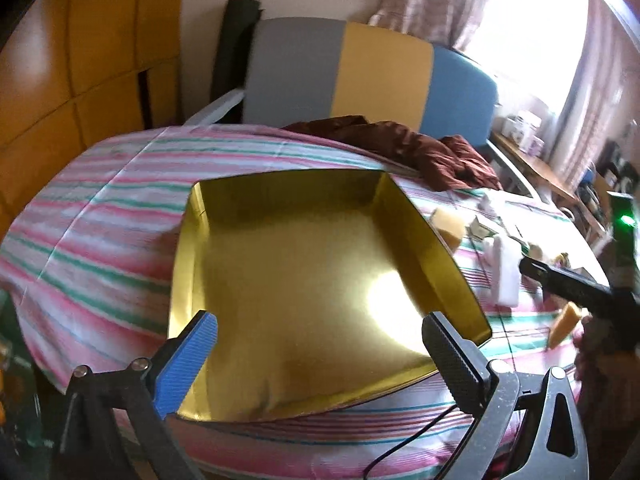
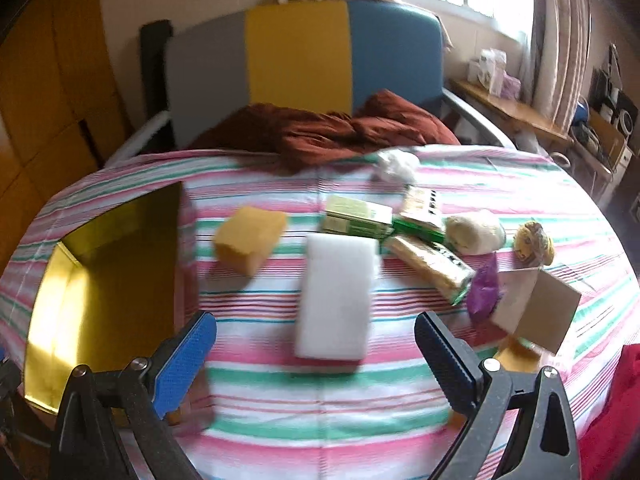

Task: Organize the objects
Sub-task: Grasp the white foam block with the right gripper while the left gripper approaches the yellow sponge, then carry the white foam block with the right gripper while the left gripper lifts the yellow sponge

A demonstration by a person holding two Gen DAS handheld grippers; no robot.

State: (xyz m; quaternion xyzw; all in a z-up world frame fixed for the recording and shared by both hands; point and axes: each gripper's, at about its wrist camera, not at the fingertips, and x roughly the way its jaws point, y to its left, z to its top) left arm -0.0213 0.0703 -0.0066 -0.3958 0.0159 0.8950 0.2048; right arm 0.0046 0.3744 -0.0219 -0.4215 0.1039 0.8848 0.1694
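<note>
An empty gold tray (image 1: 304,280) lies on the striped bedsheet; it also shows at the left of the right wrist view (image 2: 100,280). My left gripper (image 1: 320,344) is open and empty above the tray's near side. My right gripper (image 2: 316,344) is open and empty just short of a white foam block (image 2: 336,296). Beyond the block lie a yellow sponge (image 2: 250,240), a green box (image 2: 358,216), a long wrapped packet (image 2: 432,264), a purple wrapper (image 2: 482,288) and a white lump (image 2: 474,232).
A small open cardboard box (image 2: 536,304) stands at the right, with a yellow-brown ball (image 2: 534,240) behind it. A crumpled brown cloth (image 2: 328,128) lies at the bed's head by a grey, yellow and blue headboard (image 2: 296,52). A wooden shelf (image 2: 516,112) is far right.
</note>
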